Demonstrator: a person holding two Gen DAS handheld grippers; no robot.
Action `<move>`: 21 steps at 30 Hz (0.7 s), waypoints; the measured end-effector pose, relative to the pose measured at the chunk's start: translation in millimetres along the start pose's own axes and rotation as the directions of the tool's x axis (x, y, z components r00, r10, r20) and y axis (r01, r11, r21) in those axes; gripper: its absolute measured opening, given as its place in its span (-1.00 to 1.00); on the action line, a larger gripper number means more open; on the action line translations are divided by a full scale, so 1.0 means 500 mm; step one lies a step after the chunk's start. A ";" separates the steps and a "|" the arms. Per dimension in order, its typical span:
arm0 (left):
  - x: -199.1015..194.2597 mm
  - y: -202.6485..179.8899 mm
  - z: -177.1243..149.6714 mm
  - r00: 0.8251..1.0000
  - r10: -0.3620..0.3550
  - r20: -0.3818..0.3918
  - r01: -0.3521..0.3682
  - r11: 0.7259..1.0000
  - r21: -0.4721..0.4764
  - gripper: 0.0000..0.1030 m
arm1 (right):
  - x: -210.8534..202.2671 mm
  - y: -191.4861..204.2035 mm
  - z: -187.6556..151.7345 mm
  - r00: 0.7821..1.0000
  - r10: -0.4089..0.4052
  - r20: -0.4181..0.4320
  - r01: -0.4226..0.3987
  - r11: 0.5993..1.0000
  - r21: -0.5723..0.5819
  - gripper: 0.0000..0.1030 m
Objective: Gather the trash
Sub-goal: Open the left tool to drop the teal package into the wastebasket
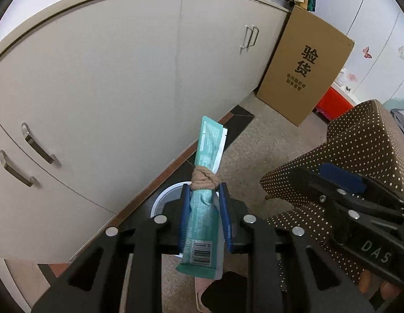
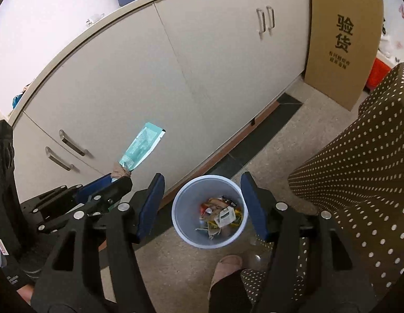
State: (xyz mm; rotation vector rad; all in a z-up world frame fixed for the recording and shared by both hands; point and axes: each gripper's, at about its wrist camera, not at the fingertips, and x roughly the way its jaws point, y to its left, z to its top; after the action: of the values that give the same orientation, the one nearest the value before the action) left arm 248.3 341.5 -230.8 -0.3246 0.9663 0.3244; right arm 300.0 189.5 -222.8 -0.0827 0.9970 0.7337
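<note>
the left gripper (image 1: 204, 195) is squeezing a teal wrapper (image 1: 202, 208) between its jaws, the wrapper standing up past the jaw tips with a tan cord (image 1: 203, 178) knotted around it just above them. the right gripper (image 2: 202, 195) is hanging with jaws wide apart and holding nothing, framing a white bin (image 2: 181, 208) on the floor that is holding mixed wrappers (image 2: 220, 217).

Black two-finger grippers with blue pads

Left gripper (image 1: 203, 190) and right gripper (image 2: 202, 185) share black slotted linkage arms, round silver rivets and flat blue fingers (image 2: 254, 208); white "DAS" lettering marks one.
</note>
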 end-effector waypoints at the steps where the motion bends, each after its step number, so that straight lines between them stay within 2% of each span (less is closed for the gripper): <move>1: 0.000 -0.002 -0.001 1.000 0.000 -0.002 0.000 1.000 0.003 -0.58 | -0.003 -0.001 0.001 1.000 -0.002 0.003 0.002 1.000 -0.001 0.18; 8: 0.001 -0.009 0.000 1.000 -0.002 -0.009 0.002 1.000 -0.002 -0.57 | -0.032 -0.007 -0.002 0.998 -0.023 0.061 0.023 1.000 0.007 0.19; 11: 0.005 0.001 0.008 1.000 -0.018 -0.013 0.018 1.000 -0.018 -0.50 | -0.046 -0.013 -0.002 0.996 -0.028 0.087 0.027 0.999 0.021 0.20; 13: 0.009 0.003 0.008 1.000 -0.011 -0.018 0.010 1.000 -0.024 0.18 | -0.055 -0.018 0.000 0.994 -0.034 0.100 0.031 0.999 0.032 0.20; 14: 0.008 0.006 0.008 1.000 0.011 -0.008 -0.011 0.999 -0.031 0.29 | -0.058 -0.021 -0.001 0.994 -0.038 0.103 0.035 0.999 0.034 0.21; 16: 0.008 0.006 0.006 1.000 0.028 -0.010 -0.028 0.999 -0.029 0.32 | -0.068 -0.025 -0.003 0.993 -0.045 0.110 0.041 0.999 0.035 0.21; 21: -0.022 -0.012 -0.004 1.000 0.018 -0.007 -0.018 0.999 -0.031 0.32 | -0.102 -0.033 -0.014 0.991 -0.064 0.120 0.060 0.998 0.035 0.22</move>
State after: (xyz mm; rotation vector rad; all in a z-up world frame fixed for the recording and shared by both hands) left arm 243.4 333.7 -221.8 -0.3461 0.9719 0.3552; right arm 288.0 147.7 -190.9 -0.0413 0.8860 0.6583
